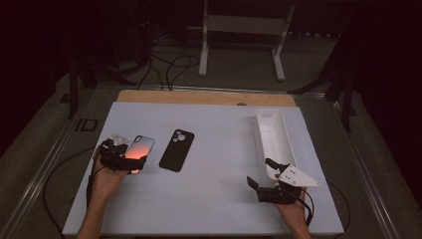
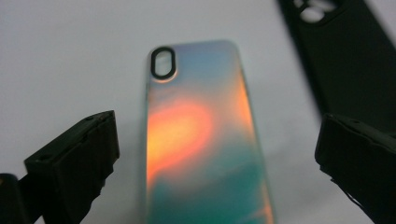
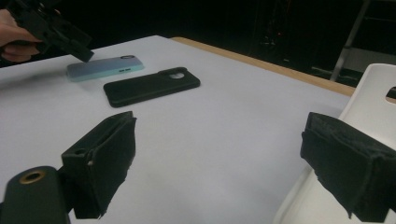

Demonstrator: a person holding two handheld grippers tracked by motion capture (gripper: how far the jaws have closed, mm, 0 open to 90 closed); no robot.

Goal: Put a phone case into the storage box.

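Nearest the person, the right claw (image 1: 262, 178) is hovering over the front right part of the white worktop (image 1: 214, 194), its jaws standing wide apart with nothing between them. In the right gripper view one of its jaws is sitting just beside the near end of the white tray (image 3: 373, 93), and I cannot tell whether it is touching the rim. The tray (image 1: 286, 144) is lying lengthwise along the worktop's right side, running away from the person.

On the left, a little farther in, the left claw (image 1: 127, 158) is hanging low over the near end of the iridescent phone case (image 1: 140, 147). In the left gripper view its jaws are spread wide on either side of the case (image 2: 201, 140), clear of both long edges, so nothing is being gripped. The case is lying flat on the worktop, camera cut-out at the far end, its back glowing orange and teal.

Just beside it, toward the middle, the black phone case (image 1: 177, 150) is lying flat as well, not touching the iridescent one.

Beyond the worktop's far wooden edge (image 1: 204, 97), cables (image 1: 169, 67) are trailing across the floor beside a white stand (image 1: 244, 40).
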